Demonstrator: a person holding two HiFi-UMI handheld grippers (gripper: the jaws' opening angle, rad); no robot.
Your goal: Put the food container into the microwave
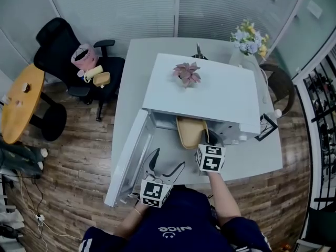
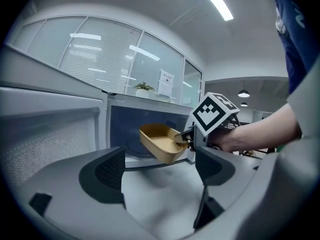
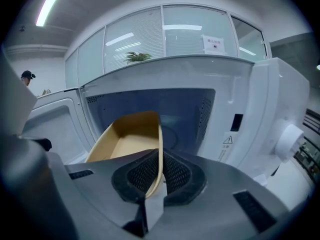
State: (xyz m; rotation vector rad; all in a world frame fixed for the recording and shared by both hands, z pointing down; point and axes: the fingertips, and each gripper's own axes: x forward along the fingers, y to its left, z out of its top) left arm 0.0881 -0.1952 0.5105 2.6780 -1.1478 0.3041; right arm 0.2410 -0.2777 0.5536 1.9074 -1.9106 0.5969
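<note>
Two grippers are at work along the near edge of the white table, where the microwave stands right of the middle with its door swung wide toward the near left corner. The right gripper has its jaws pressed together on one thin side wall of the tan food container, pads pinching it from inside and outside. The container hangs tilted at the mouth of the cavity, partly past the front opening, its far end higher than the gripped end, and not set down on the cavity floor. It looks empty. The left gripper has its jaws spread with nothing between them, and hovers over the near edge just beside the open door. My judgement is that the insertion is half done, and that the grip is the weak spot: a single wall held in a narrow pinch lets the container pivot or slide out, and the wall itself may flex. Pushed in at this tilt, the raised far rim could catch the top of the opening, or the low end could strike the sill and twist the container loose. A careless sweep of the left gripper could also nudge the door into the way
</note>
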